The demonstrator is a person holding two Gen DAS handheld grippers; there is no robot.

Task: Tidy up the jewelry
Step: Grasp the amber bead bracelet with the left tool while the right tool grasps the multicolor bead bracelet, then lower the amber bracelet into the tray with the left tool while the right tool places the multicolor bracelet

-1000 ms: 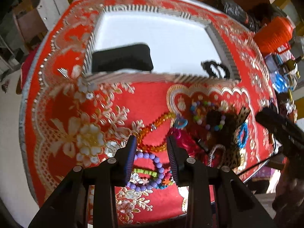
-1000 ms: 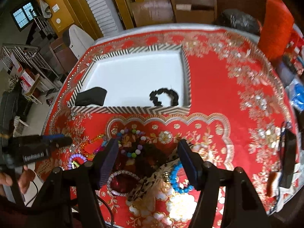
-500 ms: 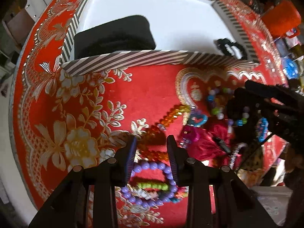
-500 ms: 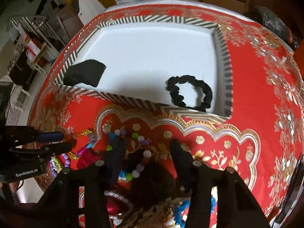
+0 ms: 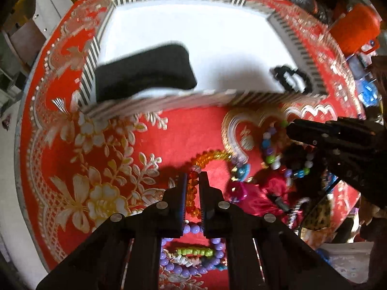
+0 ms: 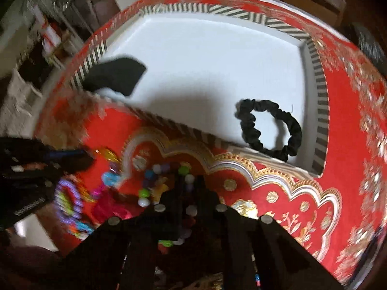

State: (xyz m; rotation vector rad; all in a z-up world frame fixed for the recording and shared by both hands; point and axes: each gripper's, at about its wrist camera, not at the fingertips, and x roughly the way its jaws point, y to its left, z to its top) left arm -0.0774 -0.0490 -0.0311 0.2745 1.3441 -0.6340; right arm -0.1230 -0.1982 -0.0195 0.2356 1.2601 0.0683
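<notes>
A pile of jewelry lies on the red embroidered cloth in front of a white tray (image 5: 217, 19) with a striped rim. My left gripper (image 5: 192, 176) is shut on the orange bead bracelet (image 5: 208, 157). A purple bead bracelet (image 5: 191, 232) lies under it. My right gripper (image 6: 188, 181) is shut on the multicolour bead bracelet (image 6: 150, 188), which also shows in the left wrist view (image 5: 273, 159), next to the right gripper (image 5: 338, 140). The tray (image 6: 319, 91) holds a black scrunchie (image 6: 271, 128) and a black pad (image 6: 116, 77).
An orange cylinder (image 5: 355, 29) and small items stand at the table's right edge. A pink ornament (image 5: 238, 188), a blue clip (image 5: 243, 169) and a leopard-print piece (image 5: 316, 215) lie in the pile. Chairs stand beyond the table's far side.
Both grippers have closed: the left onto the orange bracelet, the right onto the multicolour bead bracelet. Both views are blurred with motion.
</notes>
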